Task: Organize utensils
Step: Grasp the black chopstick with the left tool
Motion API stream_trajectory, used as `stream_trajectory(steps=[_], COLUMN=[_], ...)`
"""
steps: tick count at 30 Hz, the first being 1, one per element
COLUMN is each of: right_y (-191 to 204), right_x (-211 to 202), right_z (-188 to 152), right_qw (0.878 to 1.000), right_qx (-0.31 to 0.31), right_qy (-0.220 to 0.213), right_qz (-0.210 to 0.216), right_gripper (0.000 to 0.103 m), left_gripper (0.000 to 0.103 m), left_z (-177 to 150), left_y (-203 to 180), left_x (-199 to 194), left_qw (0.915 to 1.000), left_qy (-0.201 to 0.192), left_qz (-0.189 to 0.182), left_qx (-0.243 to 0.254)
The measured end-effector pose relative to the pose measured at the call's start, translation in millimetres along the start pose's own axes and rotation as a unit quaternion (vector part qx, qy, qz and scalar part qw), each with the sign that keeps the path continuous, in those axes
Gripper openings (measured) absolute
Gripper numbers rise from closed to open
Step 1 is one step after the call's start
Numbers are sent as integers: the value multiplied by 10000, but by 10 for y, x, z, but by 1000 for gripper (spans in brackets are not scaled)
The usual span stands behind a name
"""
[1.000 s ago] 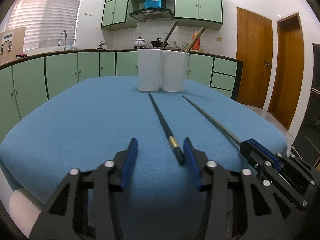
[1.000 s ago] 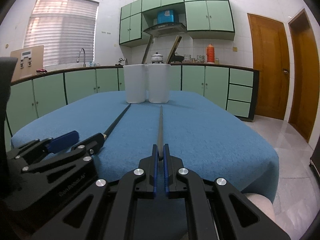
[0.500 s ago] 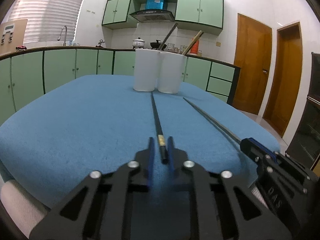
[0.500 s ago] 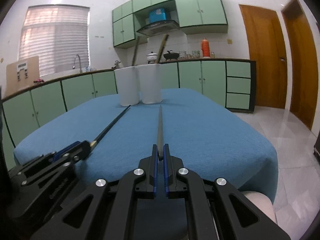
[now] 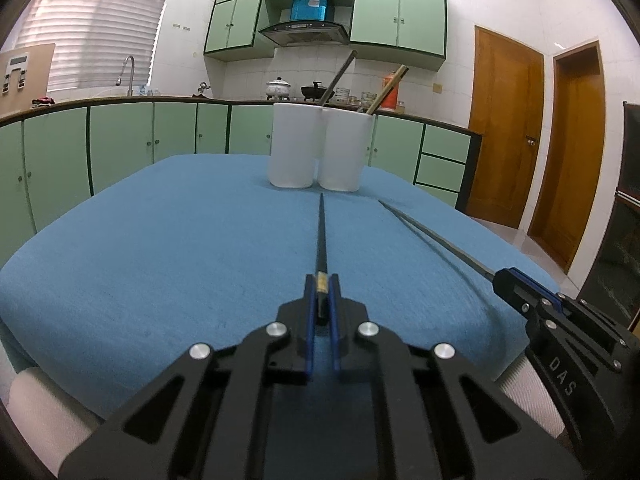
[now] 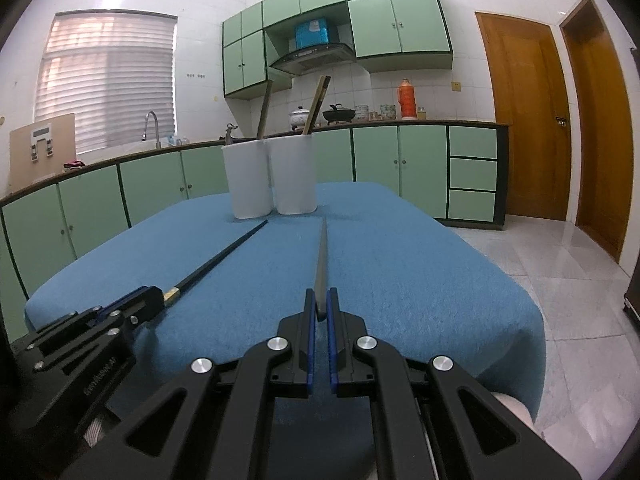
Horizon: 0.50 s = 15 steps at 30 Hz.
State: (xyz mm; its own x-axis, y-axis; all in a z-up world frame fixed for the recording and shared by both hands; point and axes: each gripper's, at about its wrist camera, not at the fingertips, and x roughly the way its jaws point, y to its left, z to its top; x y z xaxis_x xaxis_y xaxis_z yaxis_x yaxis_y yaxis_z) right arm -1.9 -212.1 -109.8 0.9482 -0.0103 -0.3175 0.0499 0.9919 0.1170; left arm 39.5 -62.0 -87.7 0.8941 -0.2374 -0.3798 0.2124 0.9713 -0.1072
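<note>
My left gripper [image 5: 322,286] has just clamped the black gold-banded chopstick [image 5: 321,240]; my right gripper [image 6: 321,304] pinches the grey metal chopstick [image 6: 321,264]; white cups [image 5: 318,150] ahead, both ready to lift.

Blue tablecloth [image 5: 160,240] — white cups [image 5: 292,144], black chopstick [image 5: 322,232].

Ahead of my gripper, beyond the blue-covered worktop [image 5: 168,240], a run of pale green base cabinets [image 6: 420,168] lines the kitchen wall, with matching wall cabinets [image 5: 396,16] above. A range hood [image 5: 303,34] hangs between them, a blue box [image 5: 309,7] perched on top. On the far counter I see a white lidded pot [image 5: 279,88], a black wok [image 5: 317,91] and an orange flask [image 6: 407,98]. Off to my left, a tap [image 6: 151,127] curves under a shuttered window [image 6: 108,80]; to my right stand two wooden doors [image 6: 524,120].
</note>
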Motion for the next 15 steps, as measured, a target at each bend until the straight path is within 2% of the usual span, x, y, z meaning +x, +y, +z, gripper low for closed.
stream_trajectory(steps=[10, 11, 15], right_y=[-46, -58, -98], right_x=[-41, -51, -83], right_z=[119, 131, 231], right_qw=[10000, 10000, 10000], right_qx=[-4, -4, 45], right_qy=[-45, -42, -48], right_qz=[16, 24, 74], right_gripper=[5, 5, 5], left_gripper=[4, 0, 0], left_z=[145, 164, 246], left_y=[36, 39, 59], left_x=[-131, -146, -222], left_qw=[9997, 9997, 9992], left_qy=[-236, -251, -389], left_qz=[10, 6, -4], left_qx=[44, 47, 84])
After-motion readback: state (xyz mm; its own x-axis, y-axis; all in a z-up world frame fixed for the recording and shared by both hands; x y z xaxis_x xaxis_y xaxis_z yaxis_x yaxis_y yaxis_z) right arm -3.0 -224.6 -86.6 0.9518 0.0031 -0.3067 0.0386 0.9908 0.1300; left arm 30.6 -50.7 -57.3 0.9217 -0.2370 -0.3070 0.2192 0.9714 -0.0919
